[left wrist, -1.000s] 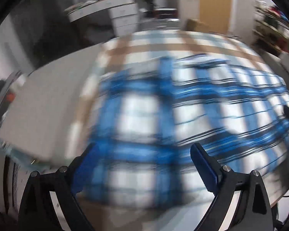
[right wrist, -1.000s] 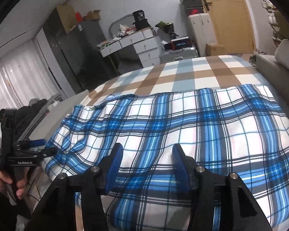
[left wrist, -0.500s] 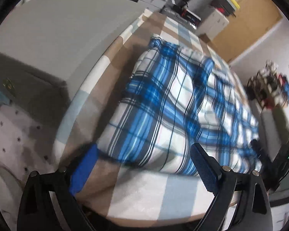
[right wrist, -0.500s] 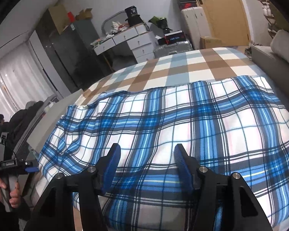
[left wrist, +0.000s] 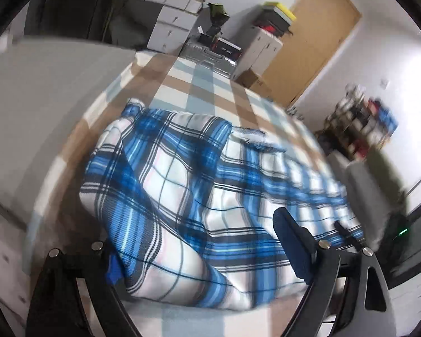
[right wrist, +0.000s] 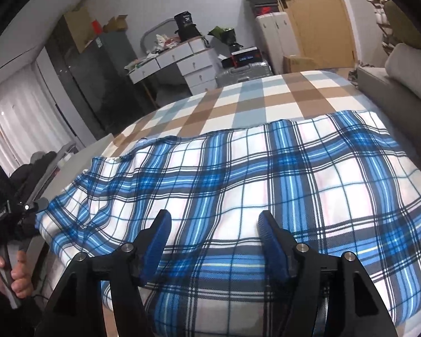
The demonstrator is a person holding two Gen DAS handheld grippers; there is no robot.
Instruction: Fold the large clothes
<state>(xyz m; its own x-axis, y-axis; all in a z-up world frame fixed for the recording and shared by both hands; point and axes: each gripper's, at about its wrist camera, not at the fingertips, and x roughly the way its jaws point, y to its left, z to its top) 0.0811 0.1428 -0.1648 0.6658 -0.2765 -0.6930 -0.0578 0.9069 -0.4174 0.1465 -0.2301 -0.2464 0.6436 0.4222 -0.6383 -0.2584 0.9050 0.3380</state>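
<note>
- Two sets of tongs hover over one blue-and-white plaid cloth (right wrist: 266, 185), which lies spread on the bed's brown, blue and white checked cover (right wrist: 255, 98).
- Left tongs (left wrist: 205, 250): wide, closing around the cloth's bunched corner.
- Right tongs (right wrist: 214, 241): opening above the near edge, gripping nothing.

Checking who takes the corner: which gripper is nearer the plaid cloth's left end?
Left. The left gripper straddles that end of the plaid cloth, jaws closing; the right gripper sits over its near edge further along, jaws opening.
</note>
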